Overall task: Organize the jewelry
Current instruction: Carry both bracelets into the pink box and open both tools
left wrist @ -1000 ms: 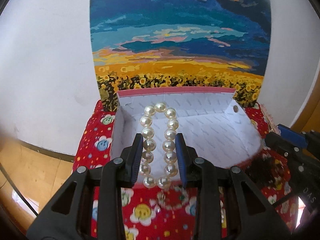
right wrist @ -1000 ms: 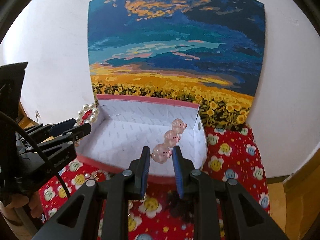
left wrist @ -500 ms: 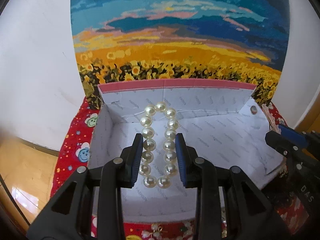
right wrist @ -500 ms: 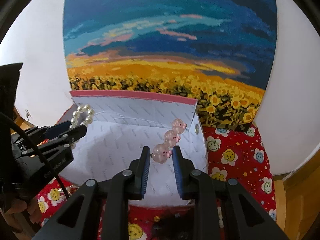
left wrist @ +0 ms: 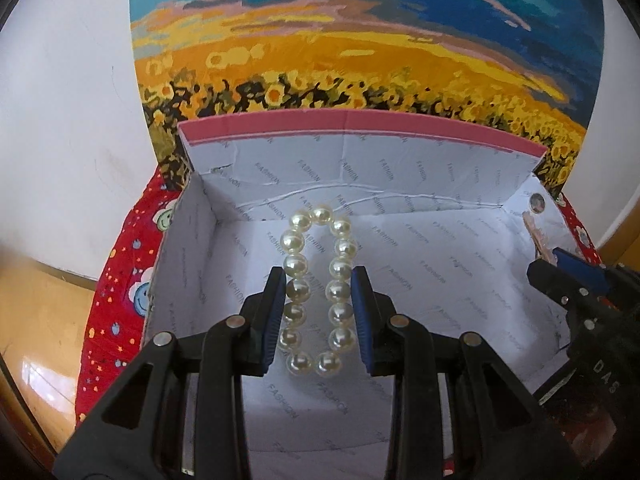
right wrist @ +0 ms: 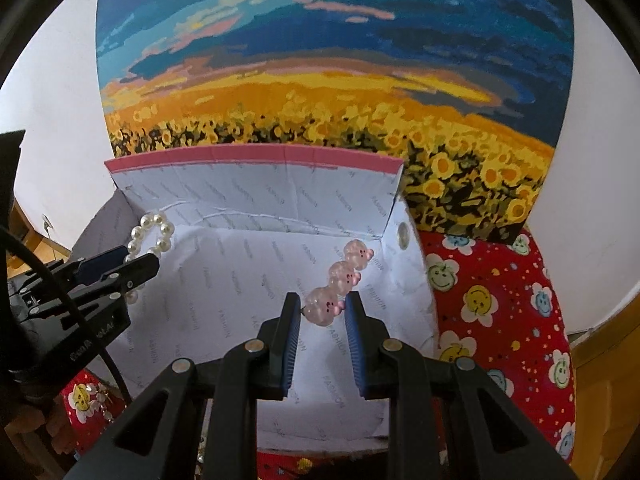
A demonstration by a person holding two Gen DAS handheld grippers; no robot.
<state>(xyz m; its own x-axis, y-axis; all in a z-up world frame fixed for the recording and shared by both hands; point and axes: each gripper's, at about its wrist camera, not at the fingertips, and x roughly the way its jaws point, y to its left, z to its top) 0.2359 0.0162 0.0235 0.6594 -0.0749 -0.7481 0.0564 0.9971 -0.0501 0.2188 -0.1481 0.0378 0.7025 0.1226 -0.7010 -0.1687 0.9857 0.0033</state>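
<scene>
Both tools have moved forward over the open white box [left wrist: 460, 264], whose paper-lined floor now fills the centre of each view where a second ago its near rim sat at mid-frame. The left tool [left wrist: 319, 292] stays clenched on the pearl bracelet [left wrist: 316, 292], the loop held at frame centre above the box floor. The right tool [right wrist: 319, 312] keeps gripping the pink bead strand [right wrist: 340, 280], which slants toward the upper right inside the box. The red smiley cloth [right wrist: 500, 300] has slid toward the frame edges.
</scene>
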